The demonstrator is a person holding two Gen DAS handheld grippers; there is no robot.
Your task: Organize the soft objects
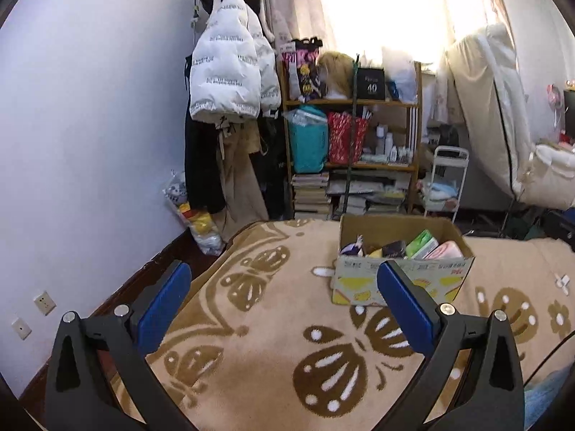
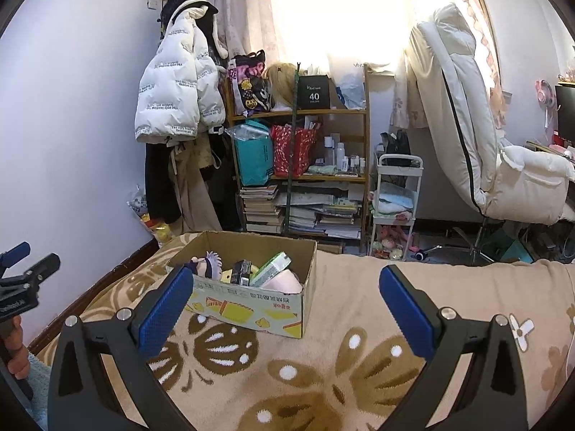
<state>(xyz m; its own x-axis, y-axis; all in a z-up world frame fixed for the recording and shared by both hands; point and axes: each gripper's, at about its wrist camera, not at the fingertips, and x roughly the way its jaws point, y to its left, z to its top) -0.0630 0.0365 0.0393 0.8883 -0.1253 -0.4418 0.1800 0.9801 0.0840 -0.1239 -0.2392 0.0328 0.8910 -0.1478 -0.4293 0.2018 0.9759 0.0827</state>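
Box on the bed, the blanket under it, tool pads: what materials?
Box: corrugated cardboard by the look, matte brown inside with raw cut edges, printed outside.
Blanket: looks like plush woven fleece, matte, with a fuzzy pile at the pattern edges.
Pads on the right tool: blue, finely dimpled, probably rubber or foam. Those on the left tool look alike.

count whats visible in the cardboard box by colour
Visible inside the cardboard box from the right wrist view; anything buried cannot be seen:
purple-haired plush doll: 1
yellow item: 1
dark packet: 1
green pack: 1
pink soft item: 1
Total: 5
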